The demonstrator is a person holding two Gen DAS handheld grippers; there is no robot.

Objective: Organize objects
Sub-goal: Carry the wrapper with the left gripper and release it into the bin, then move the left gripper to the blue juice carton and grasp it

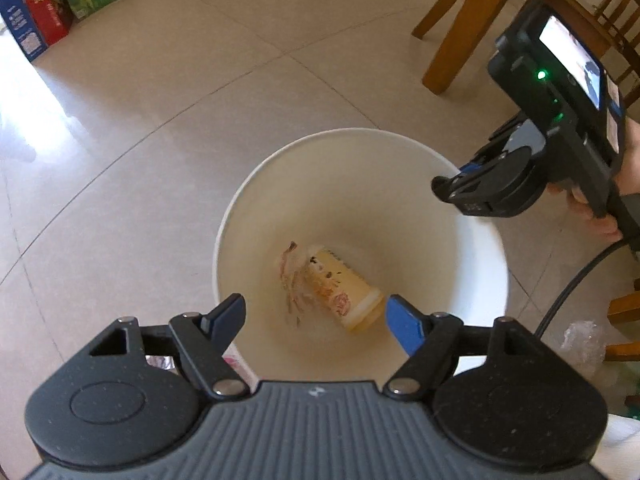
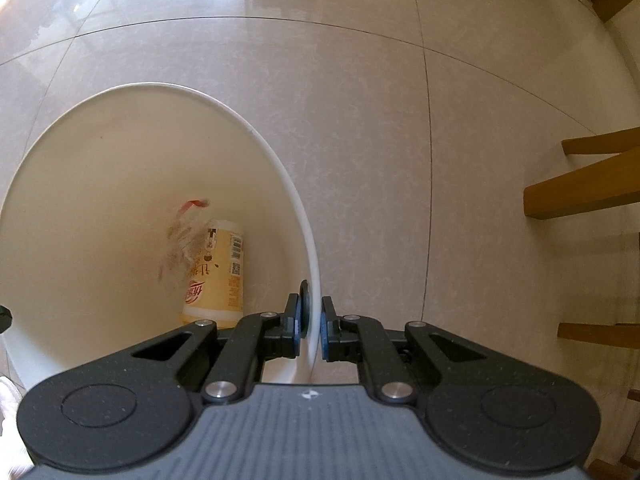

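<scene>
On the far left of the left wrist view, some colorful boxes [image 1: 38,20] sit on the shiny tile floor [image 1: 160,100]. In the middle stands a big white bucket [image 1: 256,184]. Down at its bottom lies a yellow drink cup [image 1: 346,292] on its side, with a crumpled see-through wrapper [image 1: 294,276] touching it on the left. The left gripper [image 1: 316,314] hangs over the bucket's near edge. Its blue pads stand wide apart and nothing is between them. To the right, a person's hand [image 1: 596,200] holds the right gripper [image 1: 444,190], which sits at the bucket's rim. Behind it are brown wooden chair legs [image 1: 448,52]. A bit of clear plastic [image 1: 582,340] lies low on the right.

In the right wrist view, the bucket [image 2: 256,136] fills the left side. The cup [image 2: 220,276] lies inside it, with the wrapper [image 2: 182,240] just to its left. The right gripper [image 2: 310,330] is pinched tight on the thin white wall of the bucket, one pad inside and one pad outside. To the right is bare floor [image 2: 480,120], then wooden chair rails [image 2: 580,192] at the edge.
</scene>
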